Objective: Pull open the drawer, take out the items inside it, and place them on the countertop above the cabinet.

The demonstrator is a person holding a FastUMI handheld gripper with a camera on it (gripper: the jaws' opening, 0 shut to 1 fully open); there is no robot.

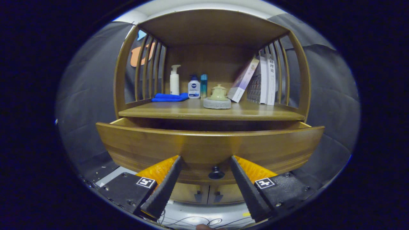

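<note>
Brown wooden drawer [209, 145] with a dark round knob [216, 173]: pulled out from the cabinet, interior hidden. Hand-held gripper [206, 159]: fingers apart, flanking the knob, touching nothing. Wooden worktop [179, 112] above: white pump bottle [174, 80], folded blue cloth [169, 97], green lidded pot [218, 93], leaning books [255, 81].

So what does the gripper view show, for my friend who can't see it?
A wooden drawer stands pulled open, its dark knob between the spread fingers of the hand-held gripper, which holds nothing. On the countertop above sit a blue cloth, bottles, a small teapot and leaning books.
</note>
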